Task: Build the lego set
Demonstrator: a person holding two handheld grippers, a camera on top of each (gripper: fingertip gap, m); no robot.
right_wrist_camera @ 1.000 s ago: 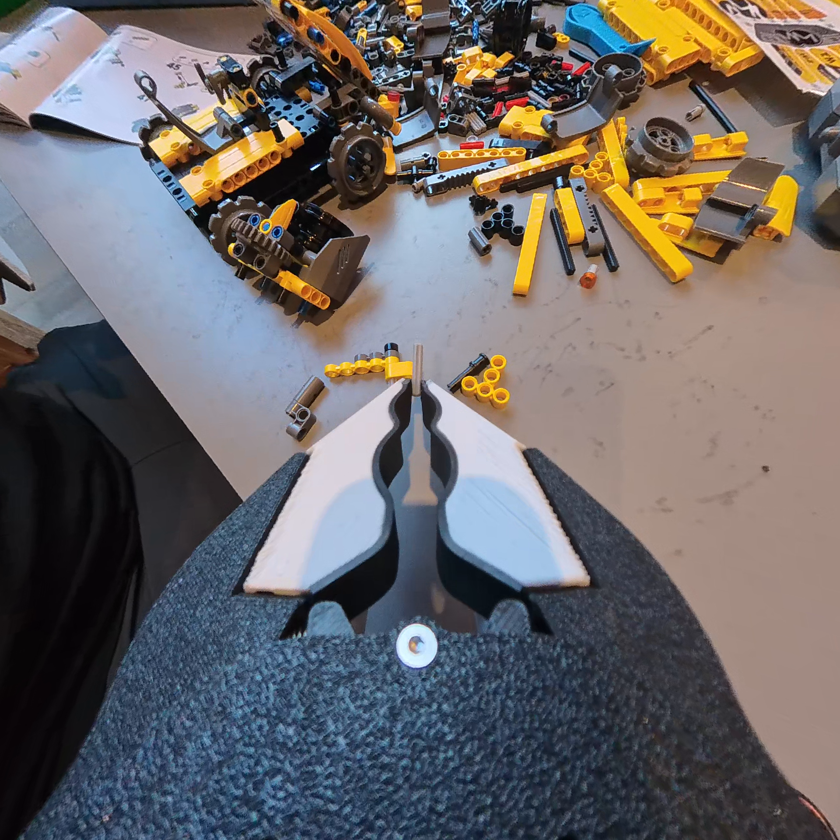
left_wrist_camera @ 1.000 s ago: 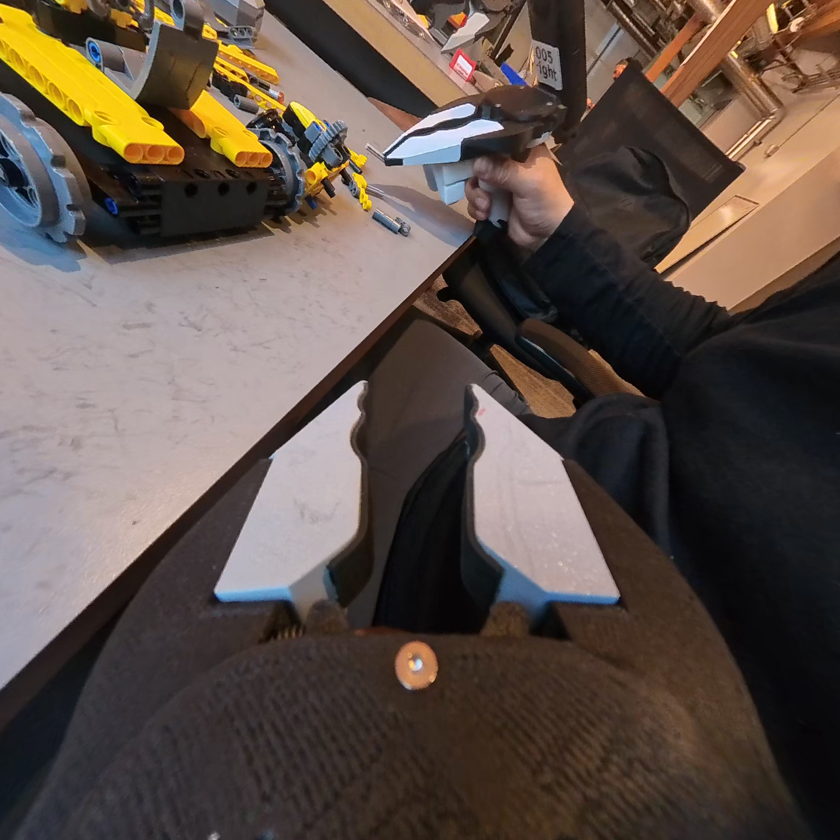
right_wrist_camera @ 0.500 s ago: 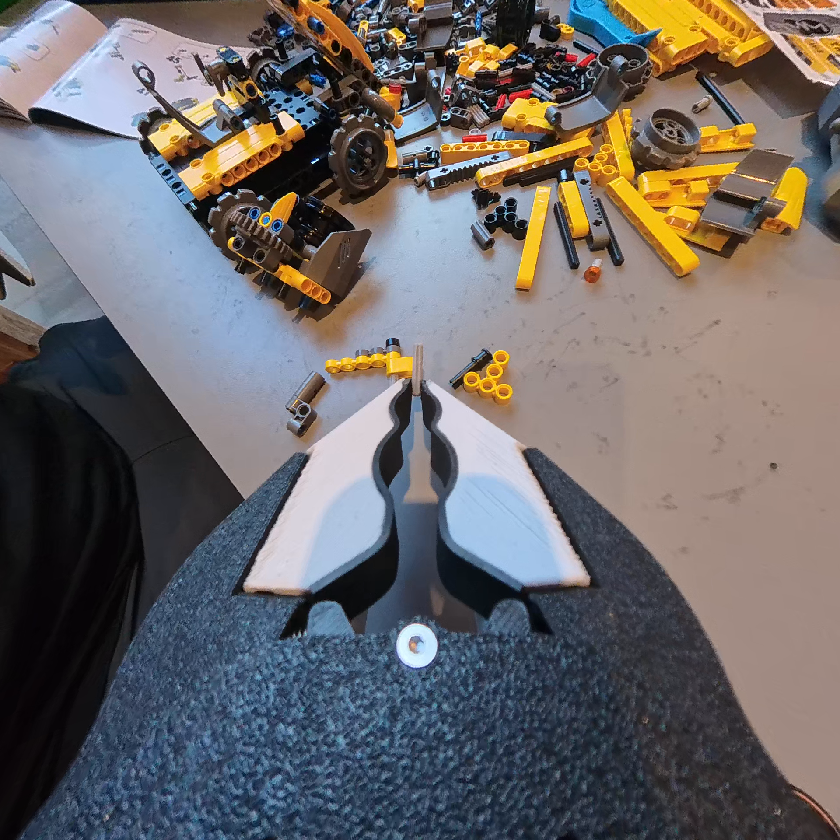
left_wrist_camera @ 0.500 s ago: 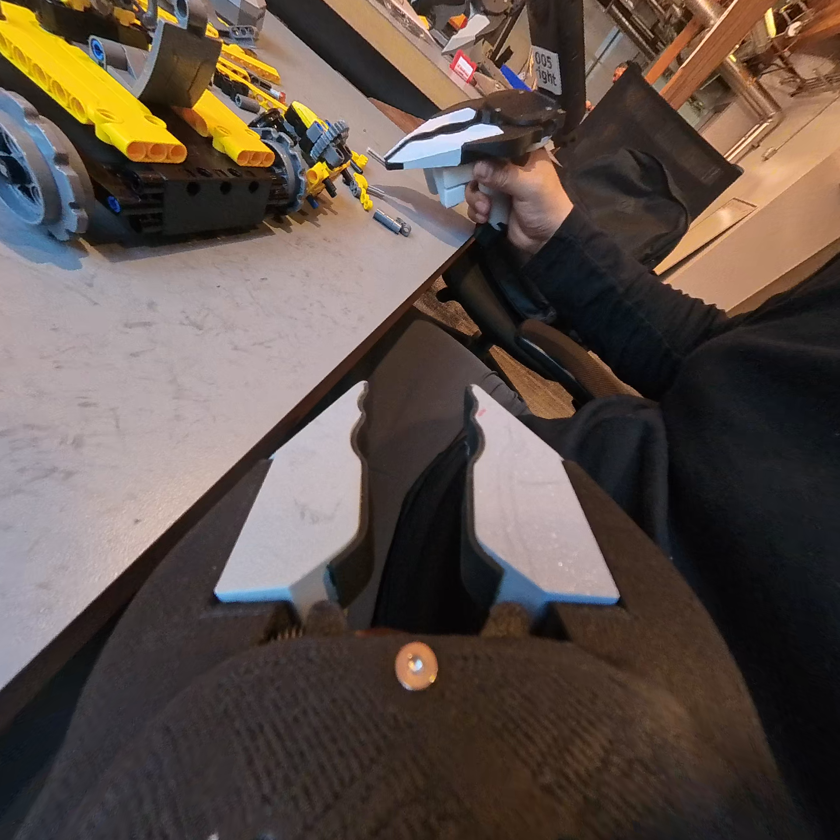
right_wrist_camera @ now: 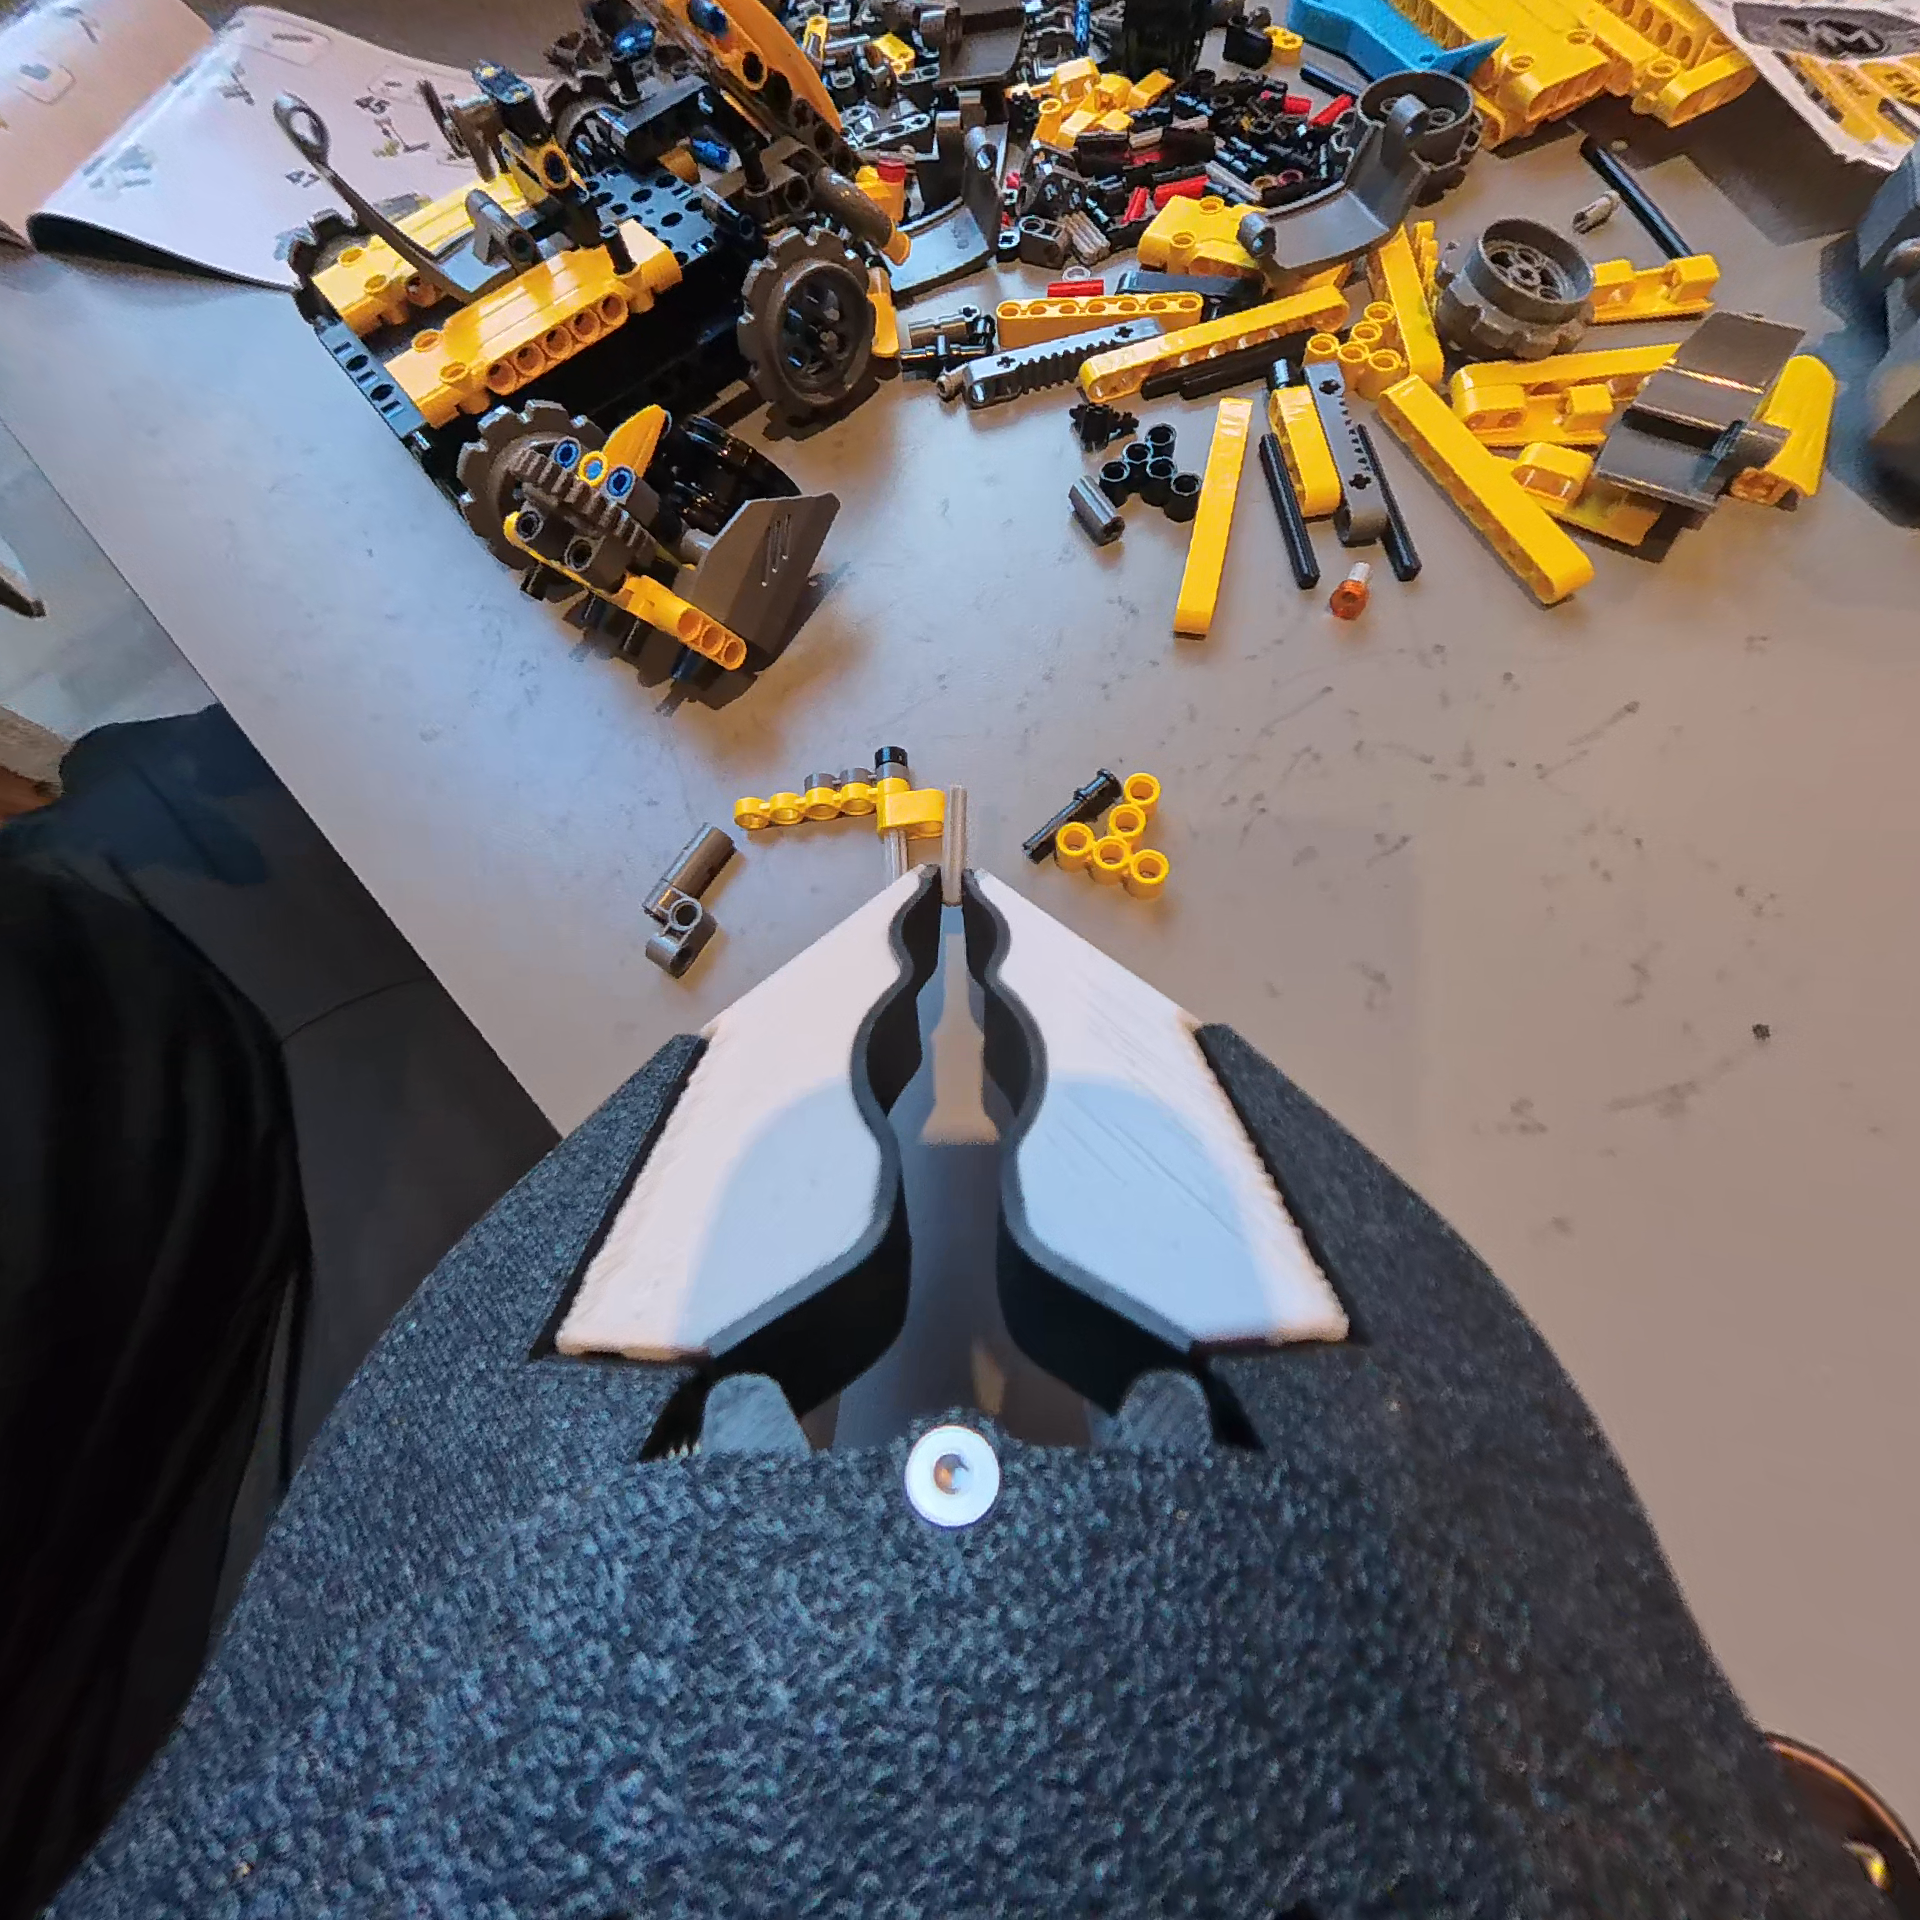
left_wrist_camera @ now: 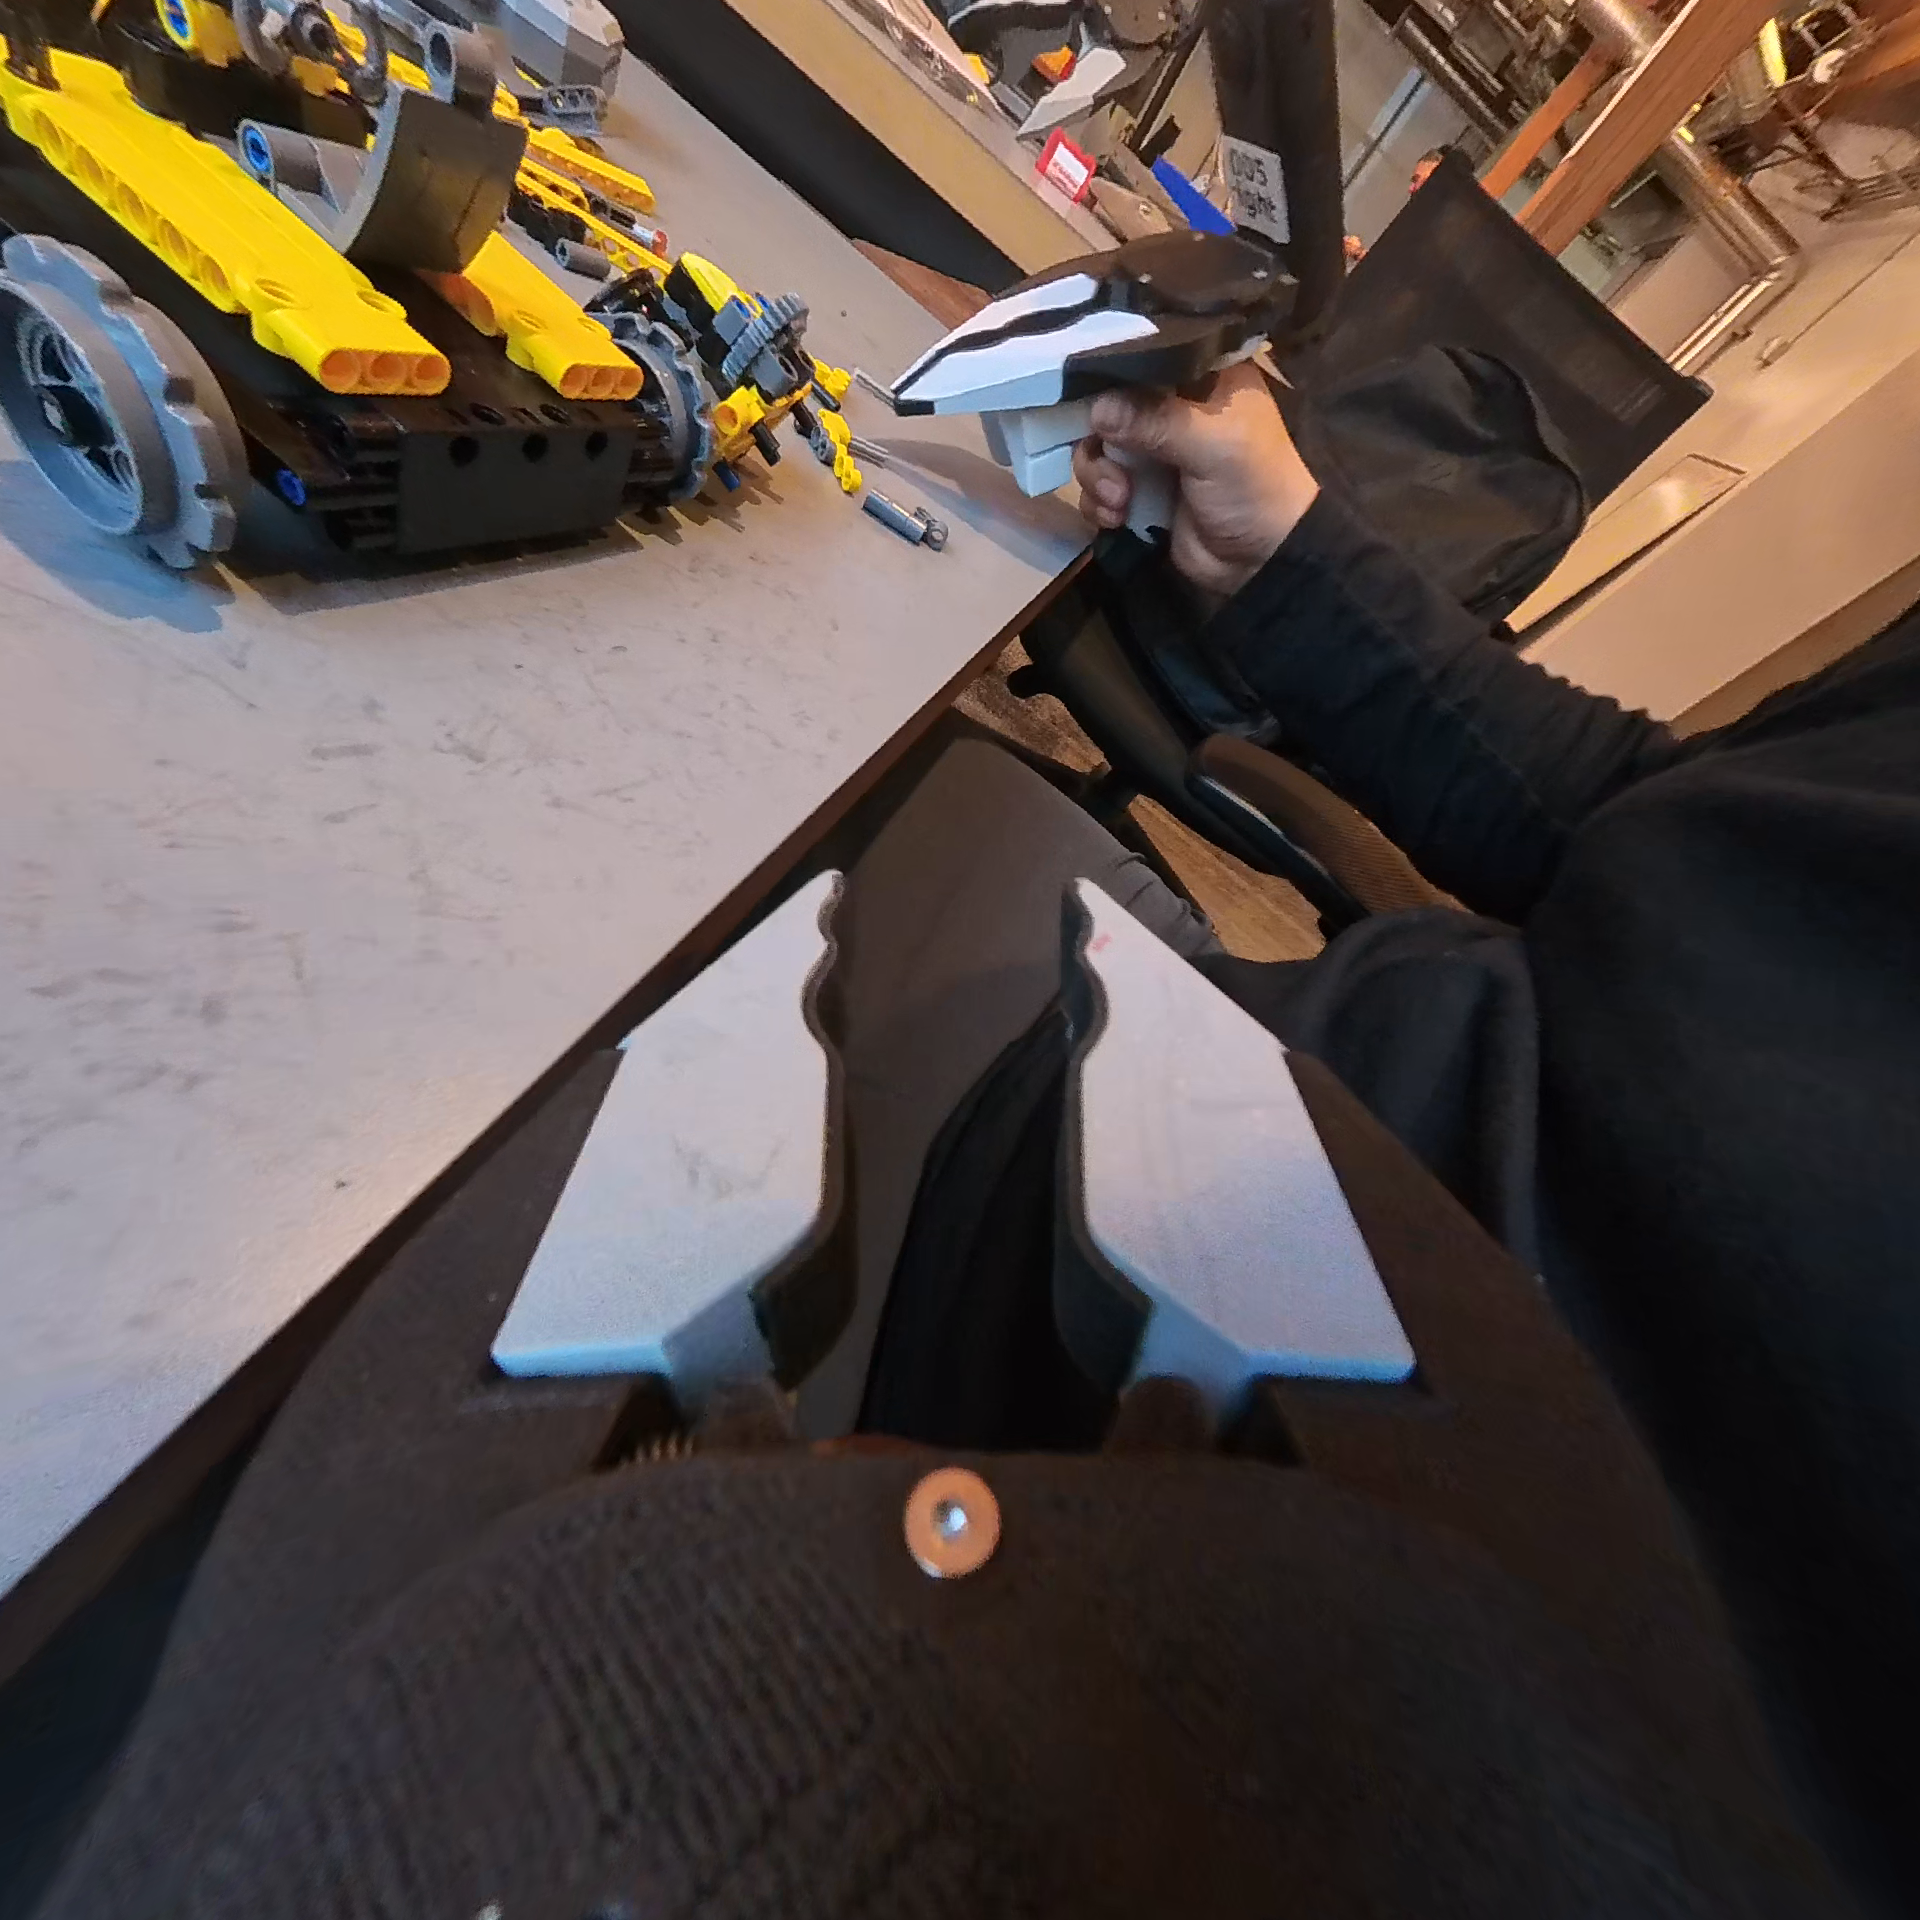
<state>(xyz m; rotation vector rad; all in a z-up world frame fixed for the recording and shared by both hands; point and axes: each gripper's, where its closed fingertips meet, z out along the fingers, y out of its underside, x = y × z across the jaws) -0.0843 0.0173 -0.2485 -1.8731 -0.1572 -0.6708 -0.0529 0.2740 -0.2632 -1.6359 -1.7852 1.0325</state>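
My right gripper (right_wrist_camera: 948, 883) is shut on a thin grey axle rod (right_wrist_camera: 956, 831) that sticks out past its tips. It hovers above the grey table (right_wrist_camera: 1351, 935), over a small yellow beam assembly (right_wrist_camera: 831, 805). A yellow angled beam with a black pin (right_wrist_camera: 1117, 836) lies just right of the tips, and two grey connectors (right_wrist_camera: 688, 899) lie to the left. My left gripper (left_wrist_camera: 951, 909) is open and empty, off the table's front edge over the person's lap. The right gripper also shows in the left wrist view (left_wrist_camera: 1039, 348), held in a hand.
A partly built yellow and black tracked vehicle (right_wrist_camera: 582, 343) stands at the back left, also seen in the left wrist view (left_wrist_camera: 312, 343). A pile of loose yellow, black and grey parts (right_wrist_camera: 1299, 312) spreads across the back right. An open booklet (right_wrist_camera: 156, 156) lies far left. About 25 cm separates my left fingertips from my right.
The right gripper with the axle has drifted slightly, so the loose parts sit a little differently about its tips. The left gripper has stayed in place, open.
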